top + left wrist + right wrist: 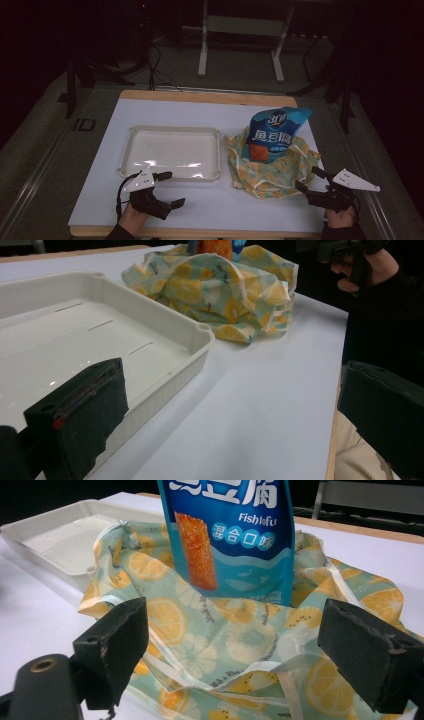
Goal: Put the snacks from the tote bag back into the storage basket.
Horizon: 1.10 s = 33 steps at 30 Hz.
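High view: our snack bag stands in the lemon-print cloth bag at 3 o'clock of the empty tray on the bench. Left gripper and right gripper have jaws spread, holding nothing; we judge the unpacking not begun.

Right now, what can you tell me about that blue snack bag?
The snack bag is glossy blue foil with white lettering and an orange fried-stick picture. It stands upright, sealed as far as shows, its lower part sunk in a crumpled lemon-print cloth bag right of the white tray. Nothing grips it.
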Tool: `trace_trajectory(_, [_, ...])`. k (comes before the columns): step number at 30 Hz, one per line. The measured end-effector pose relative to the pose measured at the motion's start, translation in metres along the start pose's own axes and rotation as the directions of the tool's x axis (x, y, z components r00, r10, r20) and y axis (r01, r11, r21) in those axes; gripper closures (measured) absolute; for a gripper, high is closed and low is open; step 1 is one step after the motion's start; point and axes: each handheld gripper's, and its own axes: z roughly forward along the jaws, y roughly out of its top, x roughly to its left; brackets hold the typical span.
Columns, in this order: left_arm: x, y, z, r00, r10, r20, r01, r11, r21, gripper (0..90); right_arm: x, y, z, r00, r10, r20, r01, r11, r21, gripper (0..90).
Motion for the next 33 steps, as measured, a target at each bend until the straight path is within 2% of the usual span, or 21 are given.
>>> trace_trajectory(3, [0.002,-0.001,-0.006,0.9999,0.003,-0.016,-0.003,1.0000,0.000,0.2,0.000,0.001,0.000,0.9999,-0.001,-0.010,0.001,1.000,0.010,12.7])
trace_trajectory(6, [0.002,-0.002,-0.012,0.9994,0.003,-0.034,-0.003,0.9999,0.016,0.3,-0.001,0.002,-0.001,0.9999,-0.010,0.001,0.010,1.000,0.022,12.4])
trace_trajectory(7, [0.003,0.000,-0.015,0.9994,-0.030,-0.019,0.031,0.9986,0.043,0.3,-0.001,0.002,-0.002,0.9999,-0.013,0.002,0.013,1.000,0.025,12.3])
trace_trajectory(8, [0.002,0.000,-0.016,0.9991,-0.040,-0.017,0.040,0.9983,0.041,0.3,-0.002,0.001,-0.004,0.9999,-0.011,-0.001,0.011,1.000,0.027,12.2])
trace_trajectory(10, [0.001,0.001,-0.019,0.9988,-0.034,-0.035,0.035,0.9981,0.050,0.3,-0.003,0.000,-0.006,0.9999,-0.016,0.001,0.016,1.000,0.027,11.2])
trace_trajectory(11, [0.000,0.002,-0.020,0.9984,-0.018,-0.054,0.021,0.9983,0.055,0.3,-0.002,-0.001,-0.008,0.9997,-0.021,0.008,0.021,0.999,0.029,11.2])
trace_trajectory(12, [0.000,0.002,-0.021,0.9987,-0.016,-0.049,0.019,0.9982,0.057,0.3,-0.002,-0.001,-0.009,0.9997,-0.023,0.011,0.023,0.999,0.037,11.2])
trace_trajectory(15, [0.001,0.003,-0.023,0.9994,-0.033,0.005,0.033,0.9978,0.058,0.2,-0.003,-0.002,-0.011,0.9995,-0.016,-0.028,0.017,0.999,0.039,11.2])
trace_trajectory(20, [0.002,0.004,-0.015,0.9989,-0.031,0.035,0.029,0.9966,0.077,0.3,-0.002,0.000,-0.010,0.9982,-0.013,-0.059,0.017,0.997,0.070,12.7])
trace_trajectory(23, [0.000,0.007,-0.009,0.9994,-0.010,0.034,0.007,0.9967,0.080,0.3,0.001,0.002,-0.011,0.9966,-0.025,-0.078,0.030,0.997,0.066,12.6])
trace_trajectory(27, [0.001,0.014,0.002,0.9988,-0.010,0.049,0.005,0.9959,0.090,0.3,0.002,0.004,-0.007,0.9951,-0.055,-0.082,0.063,0.994,0.090,12.7])
trace_trajectory(33, [0.000,0.027,0.020,0.9974,0.008,0.071,-0.016,0.9947,0.102,0.3,0.002,0.009,-0.006,0.9933,-0.058,-0.100,0.066,0.994,0.085,12.7])
